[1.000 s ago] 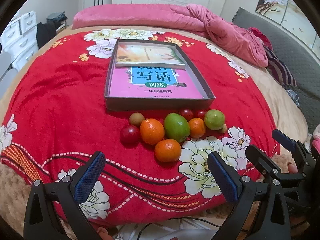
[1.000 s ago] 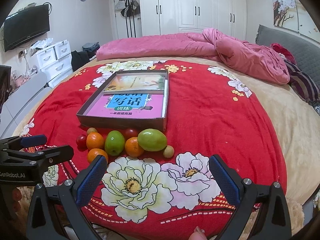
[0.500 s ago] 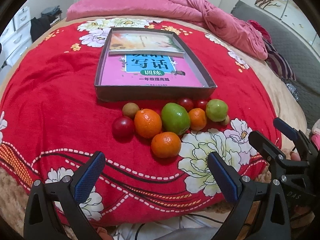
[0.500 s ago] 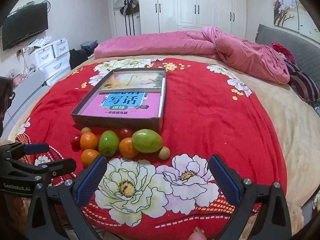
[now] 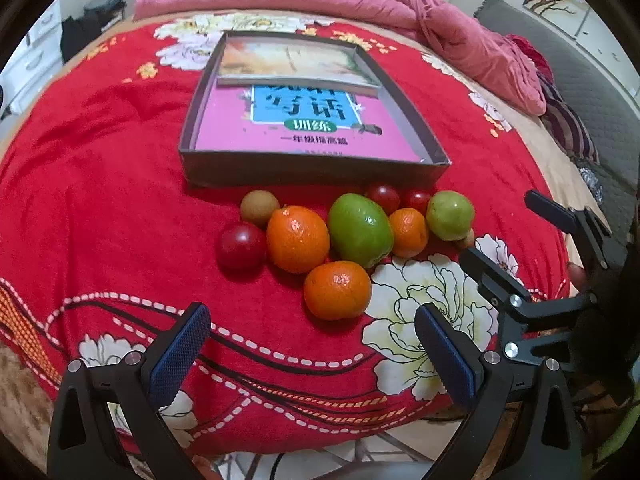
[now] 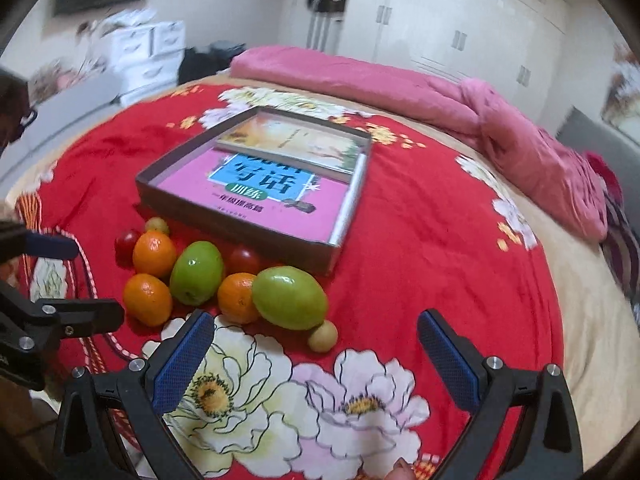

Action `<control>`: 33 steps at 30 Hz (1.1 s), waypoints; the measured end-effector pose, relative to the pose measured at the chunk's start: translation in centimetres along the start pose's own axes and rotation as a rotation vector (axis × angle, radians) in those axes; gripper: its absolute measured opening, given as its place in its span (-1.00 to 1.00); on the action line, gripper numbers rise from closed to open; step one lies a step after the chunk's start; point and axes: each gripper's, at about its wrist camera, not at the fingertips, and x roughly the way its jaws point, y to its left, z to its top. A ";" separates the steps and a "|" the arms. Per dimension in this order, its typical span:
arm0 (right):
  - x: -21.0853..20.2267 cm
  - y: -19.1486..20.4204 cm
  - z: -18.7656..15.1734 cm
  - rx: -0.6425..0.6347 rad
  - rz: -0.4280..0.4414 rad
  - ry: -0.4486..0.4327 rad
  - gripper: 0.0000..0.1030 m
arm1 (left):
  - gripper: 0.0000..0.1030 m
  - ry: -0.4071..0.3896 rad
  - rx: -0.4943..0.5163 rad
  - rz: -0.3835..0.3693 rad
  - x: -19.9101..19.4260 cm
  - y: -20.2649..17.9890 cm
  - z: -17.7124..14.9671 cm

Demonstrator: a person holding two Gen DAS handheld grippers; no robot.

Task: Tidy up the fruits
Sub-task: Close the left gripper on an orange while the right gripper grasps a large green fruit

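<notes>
1. Hovering low in the frame, the left gripper [image 5: 312, 346] has its fingers [image 5: 180, 354] spread wide, holding and touching nothing.
2. The right gripper [image 6: 314, 354] is equally wide apart and empty.
3. Bare red bedspread [image 5: 100, 200] lies left of the fruit; the shallow box [image 5: 312, 168] edges it above.
4. The nearest orange [image 5: 337, 290] sits just above the gap between the left fingers; the green fruit [image 6: 289, 297] lies just above the right gap, toward its left finger.
</notes>
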 end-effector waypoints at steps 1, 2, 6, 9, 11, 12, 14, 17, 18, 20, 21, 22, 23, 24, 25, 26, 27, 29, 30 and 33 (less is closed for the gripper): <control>0.3 0.1 0.2 -0.018 0.005 -0.002 0.99 | 0.97 0.008 -0.003 -0.002 0.2 0.0 0.1; 0.7 0.1 0.3 -0.025 0.011 0.001 0.99 | 0.97 0.011 -0.002 -0.002 0.3 -0.1 0.1; 1.9 -0.6 0.8 0.000 0.064 0.014 0.98 | 0.97 0.021 0.003 -0.008 0.9 -0.4 0.3; 2.9 -1.4 0.9 0.024 0.082 0.029 0.83 | 0.97 0.026 0.000 -0.014 1.3 -0.4 0.5; 3.5 -1.9 0.9 0.036 0.096 0.042 0.76 | 0.92 0.030 -0.003 -0.016 1.6 -0.4 0.7; 3.7 -2.1 0.9 0.039 0.108 0.048 0.74 | 0.90 0.033 -0.002 -0.019 1.8 -0.4 0.8; 3.9 -2.3 0.8 0.044 0.130 0.049 0.72 | 0.88 0.037 0.000 -0.018 2.0 -0.5 0.9; 4.1 -2.2 0.7 0.021 0.154 0.053 0.67 | 0.87 0.040 0.004 -0.022 2.4 -0.5 1.1; 4.2 -2.1 0.7 0.011 0.158 0.054 0.64 | 0.87 0.042 0.006 -0.022 2.5 -0.6 1.1; 4.4 -1.7 0.7 -0.007 0.170 0.058 0.58 | 0.86 0.042 0.009 -0.025 2.7 -0.7 1.2; 4.6 -1.6 0.7 -0.012 0.173 0.062 0.48 | 0.86 0.043 0.013 -0.027 2.8 -0.8 1.2; 4.8 -1.5 0.7 -0.019 0.181 0.069 0.42 | 0.84 0.043 0.017 -0.030 2.8 -0.9 1.2; 5.0 -1.4 0.7 -0.027 0.185 0.075 0.41 | 0.68 0.043 0.022 -0.030 2.9 -0.9 1.3; 5.2 -1.3 0.7 -0.035 0.188 0.079 0.37 | 0.54 0.046 0.029 -0.033 3.0 -1.0 1.3; 5.3 -1.2 0.7 -0.040 0.191 0.077 0.34 | 0.32 0.055 0.039 -0.038 3.2 -1.2 1.3; 5.3 -1.2 0.7 -0.041 0.197 0.075 0.32 | 0.31 0.064 0.045 -0.037 3.4 -1.3 1.3; 5.3 -1.3 0.8 -0.040 0.205 0.075 0.25 | 0.31 0.067 0.045 -0.036 3.6 -1.3 1.3; 5.4 -1.2 0.8 -0.040 0.222 0.076 0.14 | 0.31 0.071 0.047 -0.041 3.8 -1.4 1.2; 5.4 -1.1 0.8 -0.043 0.225 0.076 0.06 | 0.31 0.071 0.051 -0.040 3.8 -1.5 1.3; 5.3 -1.0 0.7 -0.046 0.240 0.071 -0.05 | 0.19 0.070 0.058 -0.043 4.1 -1.6 1.4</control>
